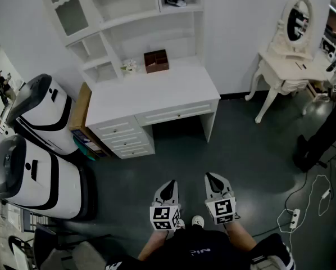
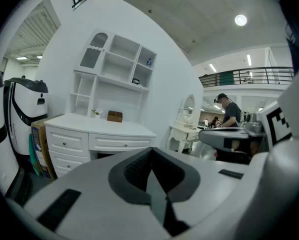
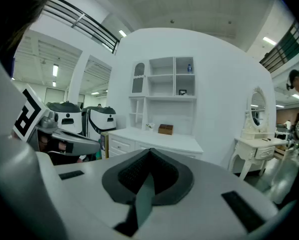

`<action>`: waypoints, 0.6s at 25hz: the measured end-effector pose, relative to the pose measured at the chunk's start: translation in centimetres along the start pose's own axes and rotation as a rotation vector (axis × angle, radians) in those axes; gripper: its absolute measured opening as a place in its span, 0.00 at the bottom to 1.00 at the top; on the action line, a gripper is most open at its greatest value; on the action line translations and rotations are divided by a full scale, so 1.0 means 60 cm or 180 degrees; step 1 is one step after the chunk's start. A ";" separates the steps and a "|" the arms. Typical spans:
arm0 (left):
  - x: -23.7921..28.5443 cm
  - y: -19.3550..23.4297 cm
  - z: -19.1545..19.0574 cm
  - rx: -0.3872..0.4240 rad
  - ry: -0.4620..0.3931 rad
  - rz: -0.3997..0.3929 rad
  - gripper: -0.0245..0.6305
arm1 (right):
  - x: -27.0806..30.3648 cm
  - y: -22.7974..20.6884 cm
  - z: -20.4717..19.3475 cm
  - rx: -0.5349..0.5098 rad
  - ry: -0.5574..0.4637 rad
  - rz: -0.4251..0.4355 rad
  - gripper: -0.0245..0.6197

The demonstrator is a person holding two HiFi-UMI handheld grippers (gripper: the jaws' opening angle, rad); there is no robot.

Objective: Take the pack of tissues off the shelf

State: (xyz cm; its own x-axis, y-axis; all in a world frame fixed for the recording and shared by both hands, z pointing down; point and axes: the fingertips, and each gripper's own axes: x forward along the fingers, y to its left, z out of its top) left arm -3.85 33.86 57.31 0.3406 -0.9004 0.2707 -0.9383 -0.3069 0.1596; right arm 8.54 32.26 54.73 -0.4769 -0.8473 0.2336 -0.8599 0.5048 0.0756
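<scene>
Left hand-held gripper (image 2: 152, 160) and right hand-held gripper (image 3: 149, 159) held shut, empty.
Blue shelf item (image 3: 189, 68) shown only in gripper views; floor (image 1: 241, 151) seen before tabletop (image 1: 157, 94).

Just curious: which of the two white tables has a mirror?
The small curved-leg dressing table at the right; its mirror stands on top. The desk has shelves and drawers instead.

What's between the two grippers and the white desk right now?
Only bare dark floor. The head view shows it: the left gripper and right gripper, both shut and empty, sit well short of the desk.
</scene>
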 end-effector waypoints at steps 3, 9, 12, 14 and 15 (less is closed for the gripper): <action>-0.010 -0.001 0.002 -0.0008 -0.0012 -0.0030 0.04 | -0.007 0.006 -0.002 -0.0002 0.0039 -0.0024 0.05; -0.022 0.008 0.004 -0.0026 -0.0060 -0.0036 0.04 | -0.006 0.001 0.000 0.0063 0.0004 -0.0155 0.05; -0.029 0.006 0.004 -0.0073 -0.0090 -0.0130 0.06 | -0.010 -0.002 -0.001 0.0228 -0.0052 -0.0192 0.10; -0.033 0.002 0.003 -0.0103 -0.0096 -0.0225 0.39 | -0.011 0.006 0.001 0.0291 -0.0075 -0.0066 0.47; -0.035 0.001 0.002 -0.0101 -0.0092 -0.0247 0.49 | -0.012 0.011 0.002 0.0295 -0.0085 -0.0008 0.57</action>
State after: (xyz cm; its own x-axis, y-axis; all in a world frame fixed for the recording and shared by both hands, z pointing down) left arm -4.64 35.70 56.65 0.4098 -0.8830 0.2289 -0.9066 -0.3665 0.2093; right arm 8.29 33.22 54.51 -0.4782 -0.8534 0.2075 -0.8737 0.4862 -0.0140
